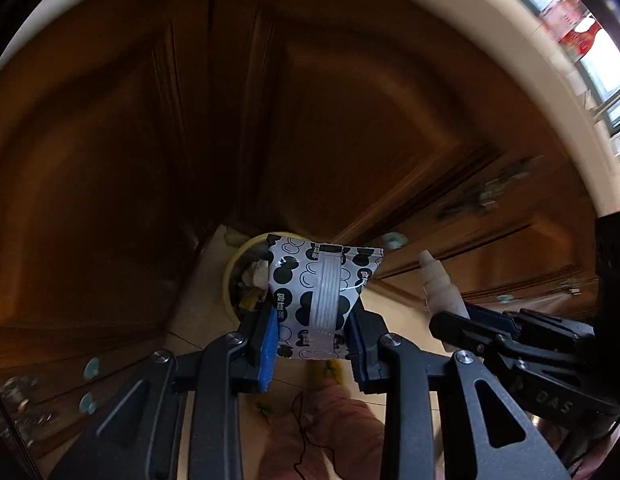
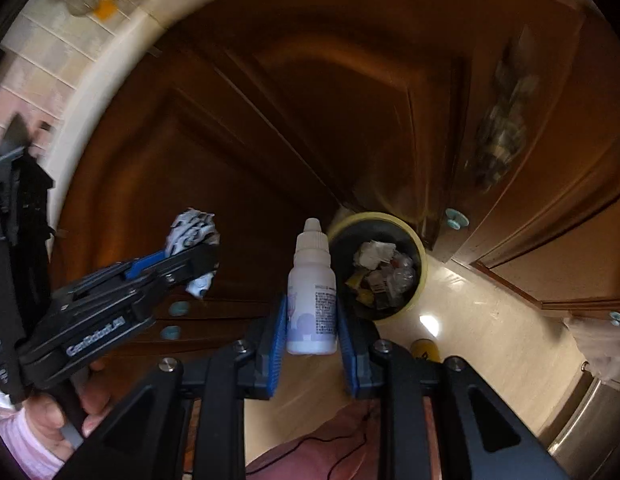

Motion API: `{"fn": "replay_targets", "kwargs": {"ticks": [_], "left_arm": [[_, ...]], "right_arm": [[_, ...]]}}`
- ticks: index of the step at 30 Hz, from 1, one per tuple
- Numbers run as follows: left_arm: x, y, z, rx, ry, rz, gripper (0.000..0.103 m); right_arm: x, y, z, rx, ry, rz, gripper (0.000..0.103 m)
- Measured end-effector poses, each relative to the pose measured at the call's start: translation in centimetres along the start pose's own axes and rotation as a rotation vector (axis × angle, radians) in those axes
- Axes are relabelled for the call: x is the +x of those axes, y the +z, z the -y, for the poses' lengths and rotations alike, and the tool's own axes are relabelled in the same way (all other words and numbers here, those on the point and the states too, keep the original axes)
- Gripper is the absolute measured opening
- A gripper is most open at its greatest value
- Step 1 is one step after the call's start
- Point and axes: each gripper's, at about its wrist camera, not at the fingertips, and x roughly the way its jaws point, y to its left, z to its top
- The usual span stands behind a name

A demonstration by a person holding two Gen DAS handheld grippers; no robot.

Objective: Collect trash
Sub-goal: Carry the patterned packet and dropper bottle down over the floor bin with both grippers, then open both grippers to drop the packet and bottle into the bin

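My left gripper (image 1: pixel 313 332) is shut on a white wrapper (image 1: pixel 316 288) printed with black round shapes; its blue pads press the wrapper's sides. Behind the wrapper, a yellow-rimmed trash bin (image 1: pixel 231 276) with rubbish inside stands on the floor. My right gripper (image 2: pixel 312 338) is shut on a small white dropper bottle (image 2: pixel 312 300), upright with its cap up. The same bin (image 2: pixel 420 276), holding several crumpled scraps, lies just right of the bottle. Each view shows the other gripper: the right gripper (image 1: pixel 446 322) with the bottle (image 1: pixel 436 280), and the left gripper (image 2: pixel 201 260) with the wrapper (image 2: pixel 191 232).
Dark brown wooden cabinet doors (image 1: pixel 310 120) with pale knobs (image 2: pixel 456 218) fill the background, under a cream counter edge (image 1: pixel 550 80). The bin sits in the cabinet corner on beige floor tiles (image 2: pixel 490 336). A yellow item (image 2: pixel 424 350) lies on the floor. A hand (image 2: pixel 49 416) holds the left gripper.
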Motion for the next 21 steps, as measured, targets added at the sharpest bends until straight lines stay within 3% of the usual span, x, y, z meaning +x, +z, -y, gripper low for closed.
{"fn": "replay_targets", "kwargs": {"ticks": [6,7,8,10,11,15,21], "left_arm": [[8.4,-0.6,-1.4,-0.009,0.052,-0.019,0.029],[10.0,-0.8,-1.7,-0.001,0.071,-0.017,0.033],[11.1,-0.7,-1.9,0.004,0.078,-0.018,0.037],[13.1,-0.8,-2.3,0.004,0.099,-0.018,0.069],[13.8,-0.8,-2.6,-0.002,0.114,-0.008,0.074],[16.0,-0.2,-3.3,-0.004,0.146,-0.010,0.078],[17.2,-0.2,-4.3,-0.025,0.180,-0.014,0.085]], "right_arm": [[8.8,0.6,2.7,-0.055,-0.044,0.000,0.025],[10.3,0.8,3.1,-0.062,-0.047,0.001,0.025],[11.6,0.9,3.5,-0.065,-0.057,-0.001,0.025],[13.9,1.2,4.0,-0.074,-0.067,-0.006,0.026],[14.6,1.2,4.1,-0.077,-0.072,-0.008,0.027],[17.2,1.5,5.0,-0.087,-0.095,0.002,0.038],[18.0,1.9,5.4,-0.088,-0.088,0.006,0.039]]}}
